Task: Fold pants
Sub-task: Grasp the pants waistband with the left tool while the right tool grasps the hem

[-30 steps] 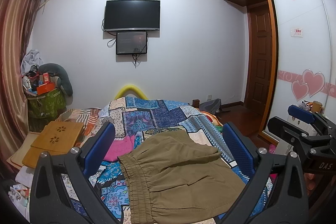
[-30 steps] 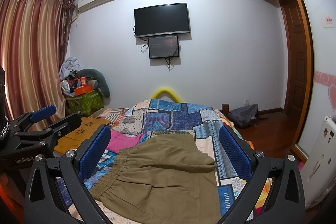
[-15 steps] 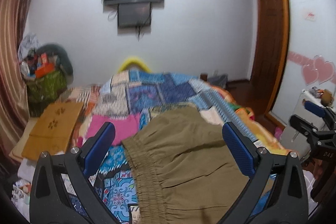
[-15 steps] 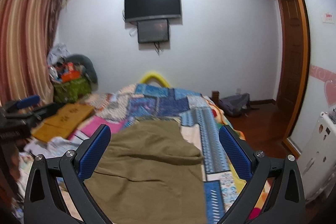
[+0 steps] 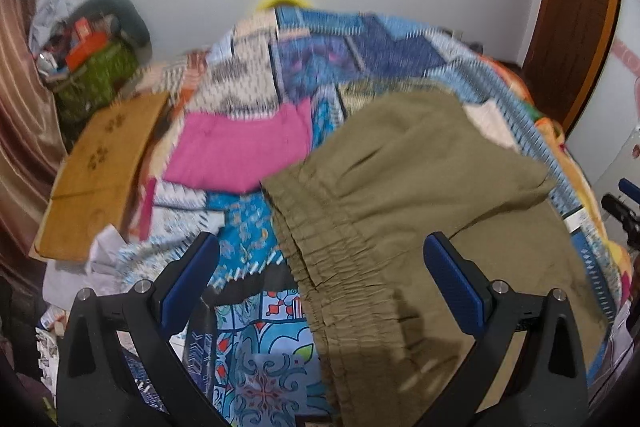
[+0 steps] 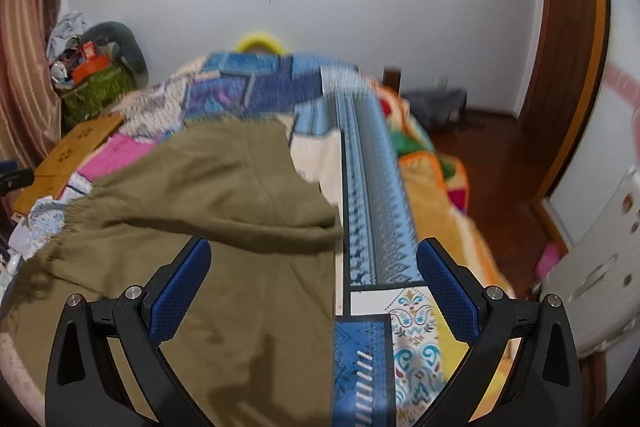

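Olive pants spread flat on patchwork bed quilt, elastic waistband running 11-to-5 o'clock in left wrist view. Left gripper wide open, holding nothing, hovering w/ waistband btwn its 2 fingers. Right gripper also wide open, empty, above pants' edge at 12 o'clock. Pink cloth at 10 o'clock beside pants.

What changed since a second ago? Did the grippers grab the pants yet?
Not yet. Both grippers came down and forward toward the bed: the left gripper now hangs over the pants' waistband, the right gripper over their right edge. Both are open, holding nothing. The pants lie on the quilt as before, partly folded.
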The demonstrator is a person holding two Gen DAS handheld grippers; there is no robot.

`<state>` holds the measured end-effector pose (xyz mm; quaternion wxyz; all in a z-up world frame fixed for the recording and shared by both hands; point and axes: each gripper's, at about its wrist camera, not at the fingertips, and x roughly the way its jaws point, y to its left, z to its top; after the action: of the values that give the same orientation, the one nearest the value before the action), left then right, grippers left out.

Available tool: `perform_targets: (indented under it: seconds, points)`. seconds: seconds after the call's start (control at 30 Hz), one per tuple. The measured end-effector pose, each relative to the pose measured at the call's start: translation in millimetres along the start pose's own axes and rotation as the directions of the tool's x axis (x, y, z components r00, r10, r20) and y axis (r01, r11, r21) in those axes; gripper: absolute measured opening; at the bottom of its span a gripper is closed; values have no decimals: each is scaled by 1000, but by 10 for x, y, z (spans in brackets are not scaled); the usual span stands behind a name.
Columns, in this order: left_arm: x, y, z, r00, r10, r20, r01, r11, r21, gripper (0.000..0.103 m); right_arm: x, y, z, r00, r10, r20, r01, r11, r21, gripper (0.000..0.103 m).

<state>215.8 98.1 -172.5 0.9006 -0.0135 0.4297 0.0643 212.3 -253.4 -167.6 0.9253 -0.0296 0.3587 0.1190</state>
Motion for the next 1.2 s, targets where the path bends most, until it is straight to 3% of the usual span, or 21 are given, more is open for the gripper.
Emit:
perform_targets:
  seconds: [0.13,0.2,0.33,0.4,0.53,0.63,0.7,0.77,0.97,1.2]
  points:
    - [291,-19,-57,998,-26,-58,28,999,28,99,342,-140,-42,997,26,-79,-24,999,29,102]
    - [411,-47,-66,995,-44,-91,48,998,43,85,516,-189,-80,992,40,-116,-35,998,44,96]
    - [611,-98,-116,983,-101,-151,109,993,47,72,795,-249,-121,979,85,-187,-71,994,79,86]
    - [685,-121,-140,978,-117,-171,126,991,45,71,905,-275,-129,972,114,-205,-96,991,98,72]
    - [707,-71,-156,972,-162,-172,167,986,13,68,1096,-267,-181,952,171,-256,-149,984,101,56]
    - [729,-15,-154,966,-194,-174,194,981,-16,64,1118,-208,-176,955,157,-252,-150,988,47,41]
    - [724,1,-152,967,-191,-167,190,982,-19,61,1138,-177,-181,954,150,-259,-148,989,25,26]
    - [717,-2,-145,970,-180,-162,180,984,-10,61,1128,-146,-213,956,137,-259,-140,990,6,18]
    - [737,-18,-148,984,-104,-144,114,991,63,60,1145,-145,-194,954,119,-275,-124,992,0,11]
    - [761,80,-136,973,-147,-176,149,989,1,60,1207,-100,-119,944,86,-317,-93,996,-8,12]
